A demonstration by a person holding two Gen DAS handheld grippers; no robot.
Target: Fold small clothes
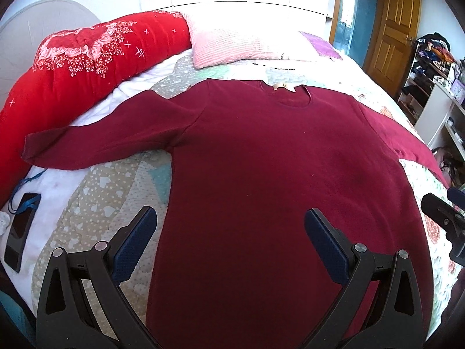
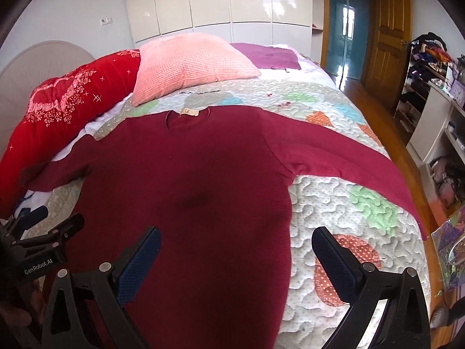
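A dark red long-sleeved sweater [image 1: 261,160] lies flat and face up on the quilted bed, collar away from me, both sleeves spread out to the sides. It also shows in the right wrist view [image 2: 189,174]. My left gripper [image 1: 231,218] is open and empty, hovering over the sweater's lower left part. My right gripper [image 2: 236,238] is open and empty above the sweater's lower right edge. The left gripper's fingers [image 2: 43,229] show at the left edge of the right wrist view; the right gripper's fingers [image 1: 444,215] show at the right edge of the left wrist view.
A red floral quilt roll [image 1: 72,67] lies along the bed's left side, a pink pillow [image 2: 189,64] and a purple cloth [image 2: 267,55] at the far end. A phone with a blue lanyard [image 1: 20,232] lies at the left. Shelves [image 2: 430,93] and a wooden door [image 2: 386,35] stand on the right.
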